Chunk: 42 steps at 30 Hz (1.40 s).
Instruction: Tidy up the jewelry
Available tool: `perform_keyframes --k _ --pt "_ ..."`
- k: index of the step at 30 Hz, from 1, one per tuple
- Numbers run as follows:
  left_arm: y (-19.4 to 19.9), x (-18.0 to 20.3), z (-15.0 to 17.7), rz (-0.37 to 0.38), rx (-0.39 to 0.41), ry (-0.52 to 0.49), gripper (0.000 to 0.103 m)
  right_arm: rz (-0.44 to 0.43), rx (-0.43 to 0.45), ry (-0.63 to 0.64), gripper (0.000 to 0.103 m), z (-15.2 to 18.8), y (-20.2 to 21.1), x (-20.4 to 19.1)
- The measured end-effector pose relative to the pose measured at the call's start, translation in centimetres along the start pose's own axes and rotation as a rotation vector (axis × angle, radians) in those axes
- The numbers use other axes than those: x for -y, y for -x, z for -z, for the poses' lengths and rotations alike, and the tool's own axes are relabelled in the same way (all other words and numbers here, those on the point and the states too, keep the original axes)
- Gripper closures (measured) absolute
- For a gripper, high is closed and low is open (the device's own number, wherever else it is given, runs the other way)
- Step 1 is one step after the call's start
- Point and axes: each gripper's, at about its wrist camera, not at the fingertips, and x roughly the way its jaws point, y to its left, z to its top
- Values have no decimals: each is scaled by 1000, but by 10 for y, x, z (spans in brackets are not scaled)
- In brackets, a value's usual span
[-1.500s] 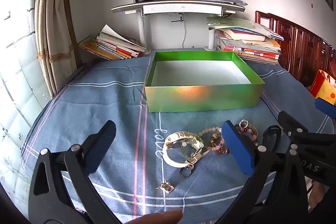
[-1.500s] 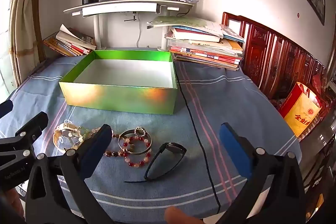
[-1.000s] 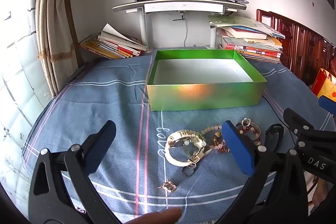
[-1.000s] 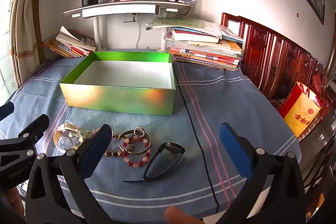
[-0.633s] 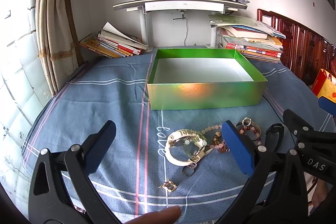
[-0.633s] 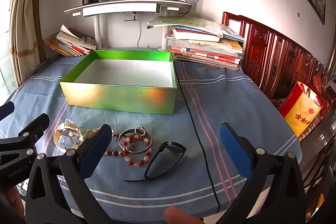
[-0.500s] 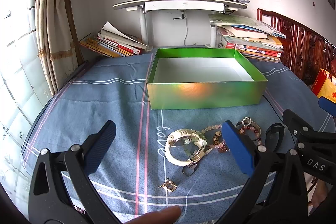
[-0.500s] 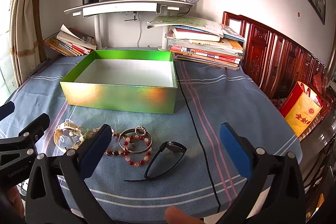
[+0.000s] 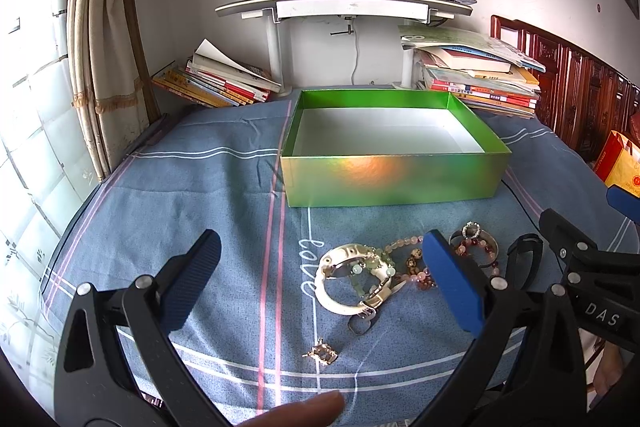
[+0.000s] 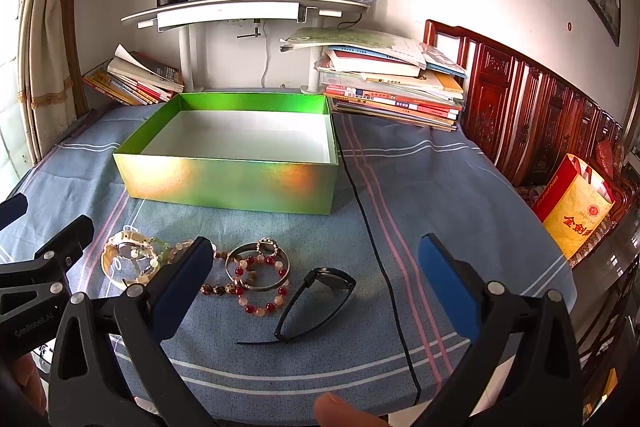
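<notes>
Left gripper [image 9: 318, 247] wide open and empty, poised low over the blue cloth [image 9: 180, 195]. Right gripper [image 10: 314, 247] alongside, equally spread, nothing between its pads. A fingertip [image 9: 304, 407] at the bottom edge of the left view.

Just ahead of the left gripper's pads, flat on the cloth: a white watch [image 9: 348, 283] tangled with pale green beads, and nearer the camera, apart from the rest, a small gold charm [image 9: 322, 353]. Ahead of the right gripper: beaded bracelets [image 10: 260, 279] piled on a metal bangle with a ring resting on top, then a black band [image 10: 320, 291] just beside them. A thin black cable [image 10: 380, 259] across the cloth to the right of the pile.

Farther back, well clear of the jewelry: the green box [image 9: 392, 179], open, its white floor bare.

Next to no change over the last second and a half: only a slight drift in both views, same jaw opening, every piece where it lay. Likely meaning: sorting not yet begun, no piece committed to, all of the jewelry still to go into the box.
</notes>
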Motion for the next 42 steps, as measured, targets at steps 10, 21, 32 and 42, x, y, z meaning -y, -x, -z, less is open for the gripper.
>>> perform_keyframes --k 10,21,32,42 --pt "0 0 0 0 0 1 3 -1 -6 -2 3 5 -3 -1" --pt "0 0 -2 0 -2 1 3 -1 -9 -2 3 6 -3 -1" --pt "0 0 -1 0 -4 0 3 -3 -12 -3 3 8 -4 -1" --pt "-1 -1 0 -1 -6 -2 3 -3 -14 -4 3 9 -5 -2"
